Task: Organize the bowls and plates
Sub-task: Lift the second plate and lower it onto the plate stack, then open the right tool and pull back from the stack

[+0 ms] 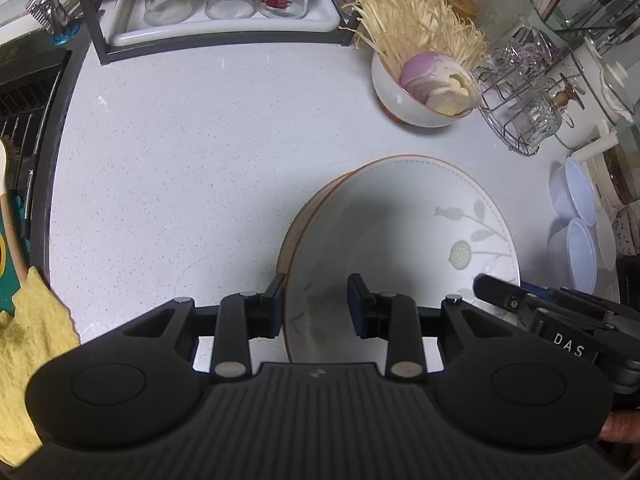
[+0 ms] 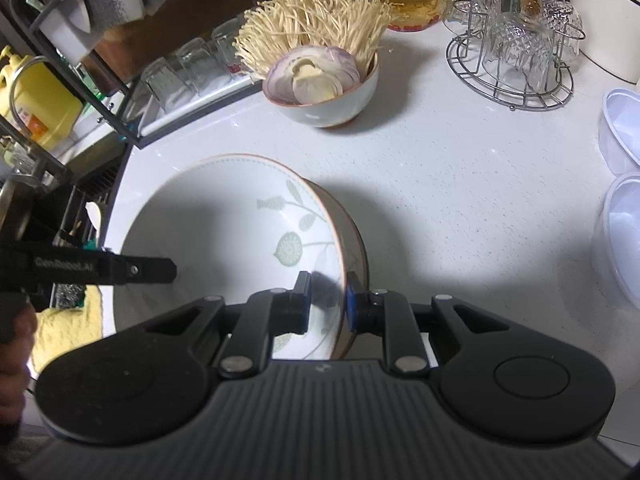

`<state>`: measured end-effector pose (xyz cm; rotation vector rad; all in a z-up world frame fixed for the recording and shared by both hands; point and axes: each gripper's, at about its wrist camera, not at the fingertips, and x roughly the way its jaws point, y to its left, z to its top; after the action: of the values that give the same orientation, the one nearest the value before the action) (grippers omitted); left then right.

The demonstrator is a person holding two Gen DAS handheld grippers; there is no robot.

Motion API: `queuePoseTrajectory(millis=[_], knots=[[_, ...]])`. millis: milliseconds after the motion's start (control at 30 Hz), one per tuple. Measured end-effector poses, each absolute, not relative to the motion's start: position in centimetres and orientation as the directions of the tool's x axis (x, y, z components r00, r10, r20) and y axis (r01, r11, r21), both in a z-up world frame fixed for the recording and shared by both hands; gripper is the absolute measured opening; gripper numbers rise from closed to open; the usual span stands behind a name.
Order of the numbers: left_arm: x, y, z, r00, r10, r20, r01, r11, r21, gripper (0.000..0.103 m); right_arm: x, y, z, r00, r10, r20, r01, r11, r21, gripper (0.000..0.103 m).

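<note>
A large white bowl [image 1: 400, 216] with a brown rim and a green leaf pattern is close over the white counter [image 1: 180, 160]; I cannot tell if it touches. My left gripper [image 1: 318, 304] grips its left wall, one finger outside and one inside. In the right wrist view the same bowl [image 2: 224, 208] has its right rim pinched between the pads of my right gripper [image 2: 328, 304]. Each view shows the other gripper's tip at the opposite rim: the right gripper [image 1: 486, 286] and the left gripper [image 2: 166, 270].
A smaller bowl [image 1: 420, 100] of enoki mushrooms and sliced onion stands behind. A wire rack of glasses [image 2: 512, 52] and clear plastic containers [image 2: 620, 136] are at the right. A tray of upturned glasses [image 1: 224, 20] is at the back, a sink [image 1: 20, 100] and yellow cloth [image 1: 28, 340] at the left.
</note>
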<state>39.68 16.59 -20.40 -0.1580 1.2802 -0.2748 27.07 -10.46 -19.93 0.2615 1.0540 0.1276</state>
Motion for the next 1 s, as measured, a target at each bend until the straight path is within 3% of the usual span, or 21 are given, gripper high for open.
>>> queuePoseTrajectory(millis=[433, 667, 1000], knots=[[39.6, 15.8, -20.4, 0.244, -0.249, -0.937, 0.115, 0.967, -0.227, 0.04, 27.2, -10.5, -20.3, 0.48, 0.234, -0.845, 0.028, 0.959, 0.281, 0.022], [39.5, 16.9, -20.1, 0.244, -0.267, -0.932, 0.077, 0.964, -0.256, 0.049, 27.3, -10.3, -20.8, 0.465, 0.237, -0.853, 0.034, 0.958, 0.285, 0.021], [38.9, 17.6, -18.4, 0.287, -0.294, -0.912, 0.092, 0.956, -0.279, 0.05, 27.5, -10.3, -20.0, 0.488, 0.198, -0.85, 0.052, 0.966, 0.255, 0.021]])
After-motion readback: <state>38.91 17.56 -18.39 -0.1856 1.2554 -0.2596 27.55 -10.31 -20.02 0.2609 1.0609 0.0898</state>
